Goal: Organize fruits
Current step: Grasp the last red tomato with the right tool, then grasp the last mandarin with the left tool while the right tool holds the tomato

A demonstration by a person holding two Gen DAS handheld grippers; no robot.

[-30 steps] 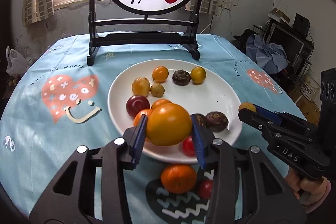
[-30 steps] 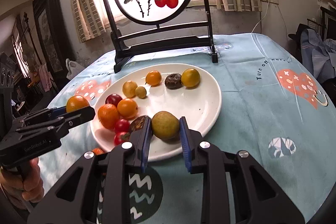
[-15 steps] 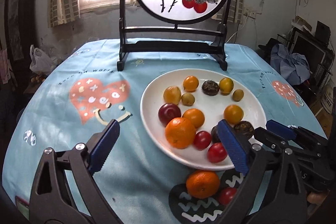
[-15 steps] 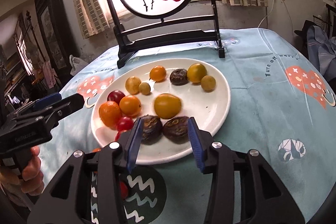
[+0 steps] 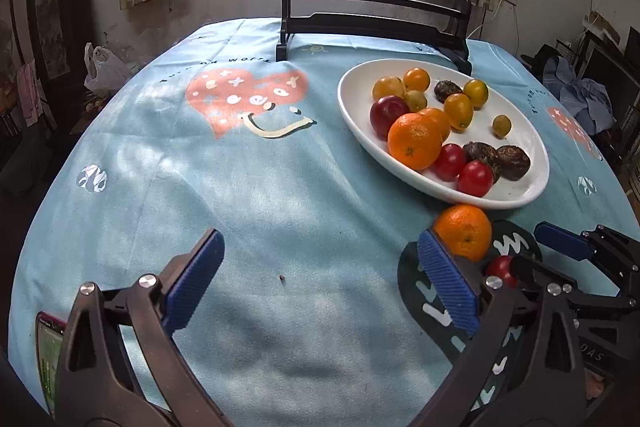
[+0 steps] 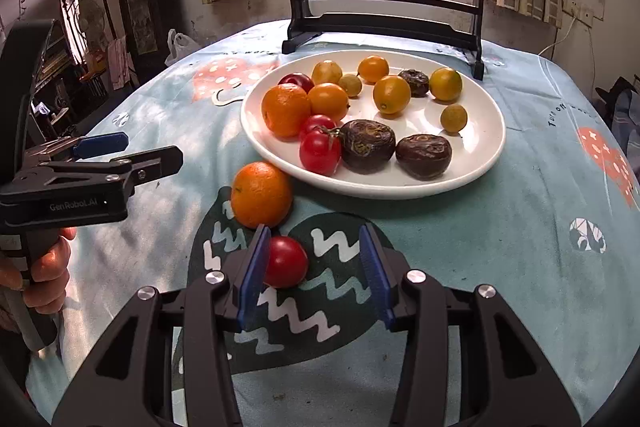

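Red tomato (image 6: 285, 261) and orange (image 6: 261, 200) lie on the cloth, off the white plate (image 6: 486, 157).
Nearest, the right gripper (image 6: 312, 267), jaws parted and grasping nothing, straddles the tomato, apparently ready to clench it. The left gripper (image 5: 316, 281), opening wide and empty, hovers over bare tablecloth (image 5: 280, 187). Beyond, the plate's right side offers landing room.

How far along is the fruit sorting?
Mostly done: the white plate holds over a dozen fruits. Nothing is held; the left gripper is opening over bare cloth, and the right gripper brackets the loose tomato. Left: that tomato and the orange.
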